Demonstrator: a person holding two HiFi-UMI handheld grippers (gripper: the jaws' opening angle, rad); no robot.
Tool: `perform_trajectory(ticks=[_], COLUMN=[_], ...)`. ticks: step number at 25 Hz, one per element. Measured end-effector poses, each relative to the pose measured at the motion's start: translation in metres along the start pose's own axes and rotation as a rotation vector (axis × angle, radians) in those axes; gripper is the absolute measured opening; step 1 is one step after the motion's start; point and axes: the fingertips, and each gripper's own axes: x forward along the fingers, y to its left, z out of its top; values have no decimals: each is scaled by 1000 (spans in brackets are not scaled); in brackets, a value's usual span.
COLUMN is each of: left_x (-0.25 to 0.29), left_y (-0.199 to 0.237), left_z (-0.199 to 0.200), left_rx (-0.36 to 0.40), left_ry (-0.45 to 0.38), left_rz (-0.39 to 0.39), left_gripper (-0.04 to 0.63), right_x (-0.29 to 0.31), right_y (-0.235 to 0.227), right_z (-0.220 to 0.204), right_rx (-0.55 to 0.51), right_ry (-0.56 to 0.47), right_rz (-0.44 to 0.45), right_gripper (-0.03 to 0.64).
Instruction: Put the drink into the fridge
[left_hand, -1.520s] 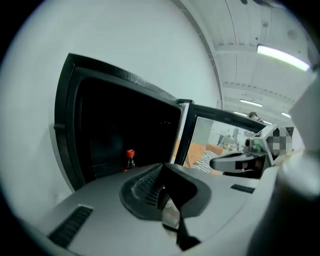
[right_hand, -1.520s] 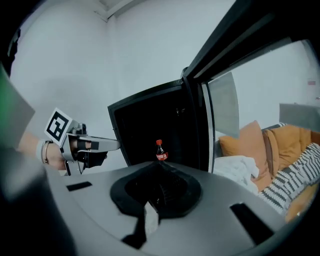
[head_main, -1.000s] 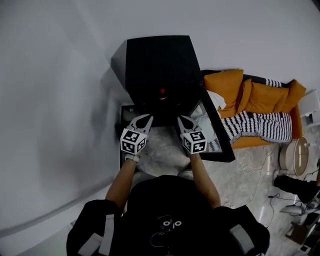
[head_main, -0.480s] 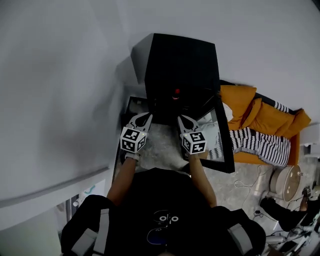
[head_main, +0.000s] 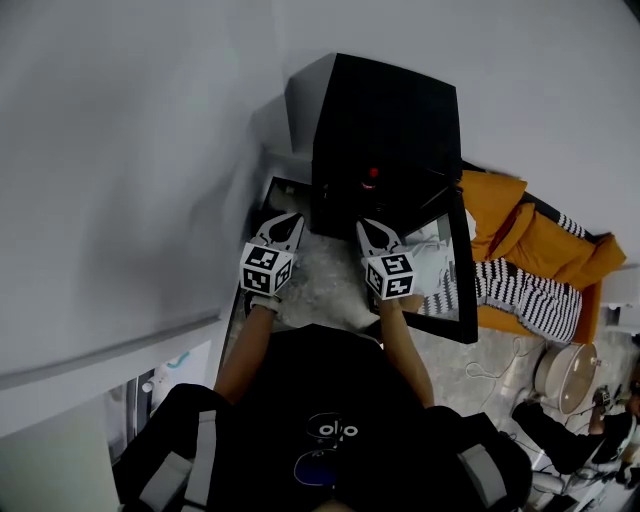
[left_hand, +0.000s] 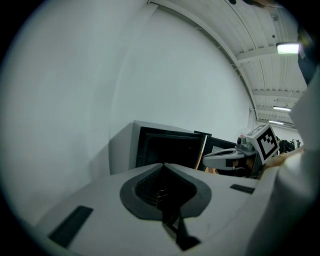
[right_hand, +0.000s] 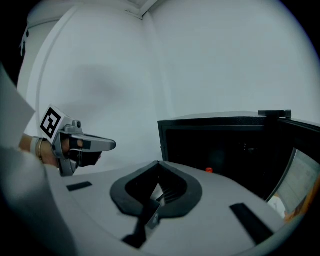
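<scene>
White walls meet in a corner where a black fridge (head_main: 385, 110) stands on the pale marbled floor (head_main: 320, 285), its door (head_main: 455, 290) swung open to the right. Deep in the dark interior sits a small red spot (head_main: 373, 173). It may be the top of the drink, though it is too small to be sure.

The left gripper (head_main: 288, 222) and right gripper (head_main: 367, 230) are held side by side just in front of the opening, pointing at it and well apart from each other. Each gripper's jaws are closed tip to tip with nothing between them.

Right of the fridge door is an orange sofa (head_main: 540, 240) with a black-and-white striped blanket (head_main: 520, 295) draped over it.
</scene>
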Motion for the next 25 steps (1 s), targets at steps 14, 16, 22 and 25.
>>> perform_trajectory(ticks=[14,16,22,25], left_x=[-12,-10,-4,-2], left_y=[-3,-2,-6,-7], left_z=[-10,-8,-5,-5], left_rx=[-11,-7,11,15], left_ry=[3,2,8,11], left_rz=[3,2,-11,-16], left_gripper=[6,6,6,6], right_x=[-8,-7,-9,-7], right_y=[10,8,5,4], right_z=[-5,-3,-2,-2], right_rx=[-16,-16,-16,-11], right_ry=[16,14,10,19], right_rz=[-6,-6,-11,-16], right_gripper=[8,8,8,8])
